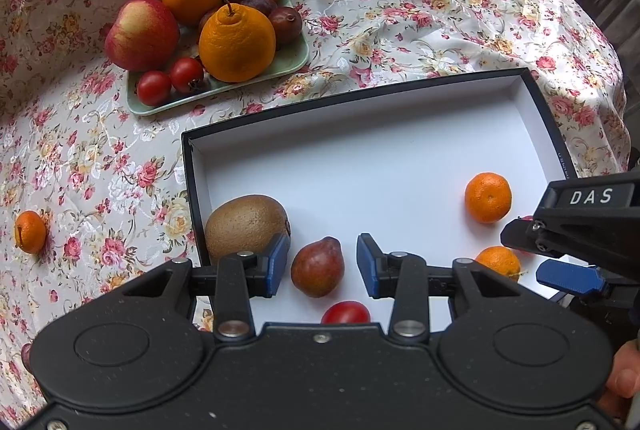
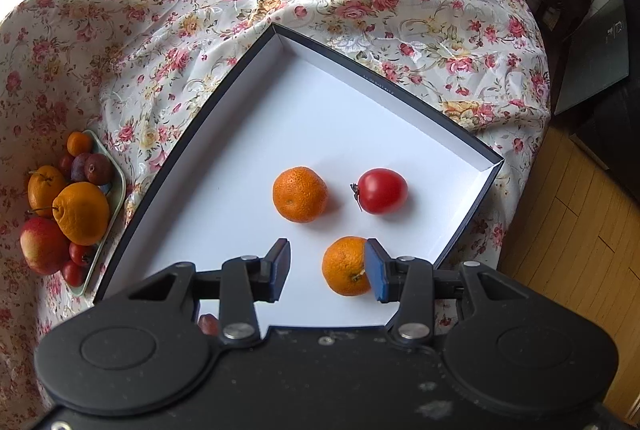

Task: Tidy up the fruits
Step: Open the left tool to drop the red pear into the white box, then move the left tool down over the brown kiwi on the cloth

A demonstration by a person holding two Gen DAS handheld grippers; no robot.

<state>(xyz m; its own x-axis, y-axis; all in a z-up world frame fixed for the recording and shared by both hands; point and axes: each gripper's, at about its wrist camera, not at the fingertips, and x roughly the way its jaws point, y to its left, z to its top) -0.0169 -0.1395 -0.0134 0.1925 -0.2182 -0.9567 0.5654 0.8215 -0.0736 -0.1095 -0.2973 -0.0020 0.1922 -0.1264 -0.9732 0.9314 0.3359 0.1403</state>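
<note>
A black-rimmed box [image 1: 400, 134] with a white floor lies on the floral cloth. In the left wrist view it holds a kiwi [image 1: 244, 224], a small red pear [image 1: 317, 267], a red tomato [image 1: 346, 313] and two tangerines [image 1: 488, 197]. My left gripper [image 1: 323, 265] is open, its pads either side of the pear, not touching. My right gripper [image 2: 327, 270] is open above the box floor [image 2: 320, 110], with a tangerine [image 2: 346, 266] just inside its right pad. Another tangerine [image 2: 300, 194] and a tomato [image 2: 382, 190] lie beyond. The right gripper also shows at the left wrist view's right edge [image 1: 576, 230].
A green tray [image 1: 280, 70] at the back left holds an apple [image 1: 142, 33], big oranges [image 1: 237, 42], plums and small tomatoes. A lone tangerine [image 1: 30, 232] lies on the cloth at the left. The table edge and wood floor [image 2: 580, 230] are to the right.
</note>
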